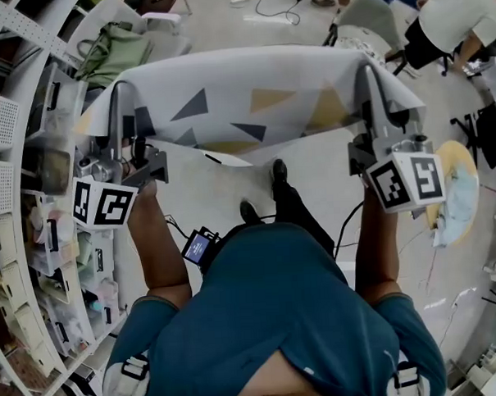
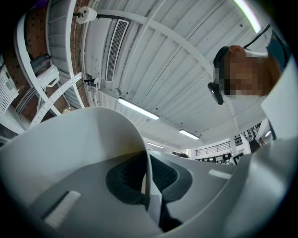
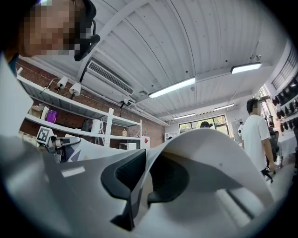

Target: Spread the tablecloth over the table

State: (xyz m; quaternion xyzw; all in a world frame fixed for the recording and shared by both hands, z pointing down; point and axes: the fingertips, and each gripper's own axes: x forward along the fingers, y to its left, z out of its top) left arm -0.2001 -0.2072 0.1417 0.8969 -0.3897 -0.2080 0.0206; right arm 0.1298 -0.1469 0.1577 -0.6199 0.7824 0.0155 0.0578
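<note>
The tablecloth (image 1: 243,95), white with grey and yellow triangles, hangs stretched in the air between my two grippers, over the floor in front of me. My left gripper (image 1: 115,90) is shut on its left top corner and my right gripper (image 1: 365,71) on its right top corner. In the left gripper view the dark pads (image 2: 125,179) pinch a thin fold of the tablecloth (image 2: 84,144), which billows over the left gripper (image 2: 149,183). In the right gripper view the right gripper (image 3: 142,183) clamps the tablecloth (image 3: 209,158) in the same way. No table shows under the cloth.
White shelving with bins (image 1: 18,187) runs close along my left. A chair with a green bag (image 1: 114,51) stands behind the cloth at the left, another chair (image 1: 371,19) and a person (image 1: 461,11) at the back right. A round yellowish thing (image 1: 461,184) lies to my right.
</note>
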